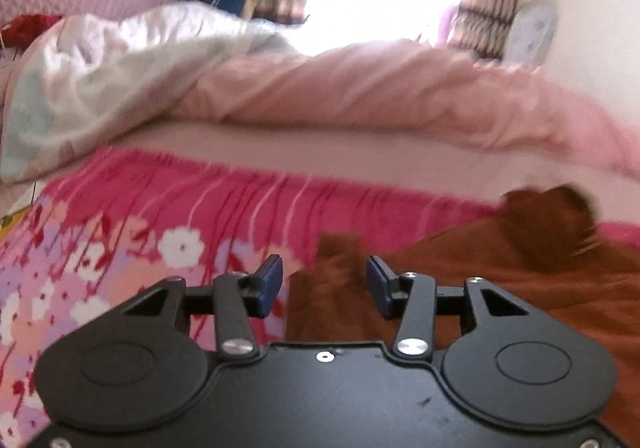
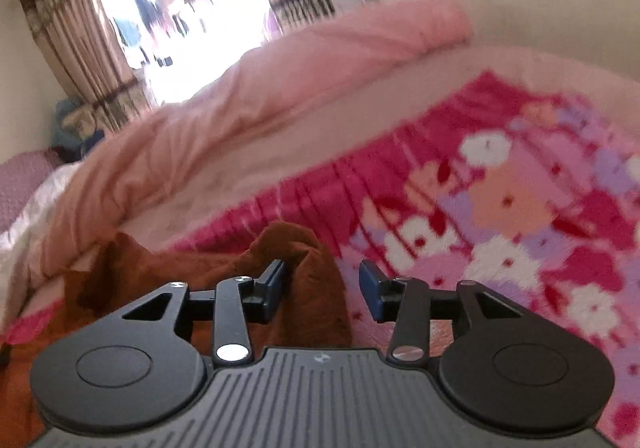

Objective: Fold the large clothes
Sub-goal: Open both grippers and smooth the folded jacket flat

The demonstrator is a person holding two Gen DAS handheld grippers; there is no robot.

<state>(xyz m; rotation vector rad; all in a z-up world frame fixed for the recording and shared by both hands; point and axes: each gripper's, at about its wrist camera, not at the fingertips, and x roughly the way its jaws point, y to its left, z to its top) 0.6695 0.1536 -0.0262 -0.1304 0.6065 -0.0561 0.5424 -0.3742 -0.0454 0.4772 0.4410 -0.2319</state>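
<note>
Brown garment (image 1: 500,288) spread on the floral blanket (image 1: 120,248). Left gripper (image 1: 325,284): jaws parted, a raised fold seen between them, apparently ungripped. Right gripper (image 2: 322,290): jaws parted, a cloth peak beside the left pad.

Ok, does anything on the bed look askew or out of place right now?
The brown garment is bunched up, not flat: a peak of cloth stands up ahead of the right gripper, and a lump rises at its far end. Both the right and the left gripper are open. Nothing looks spilled or damaged.
</note>
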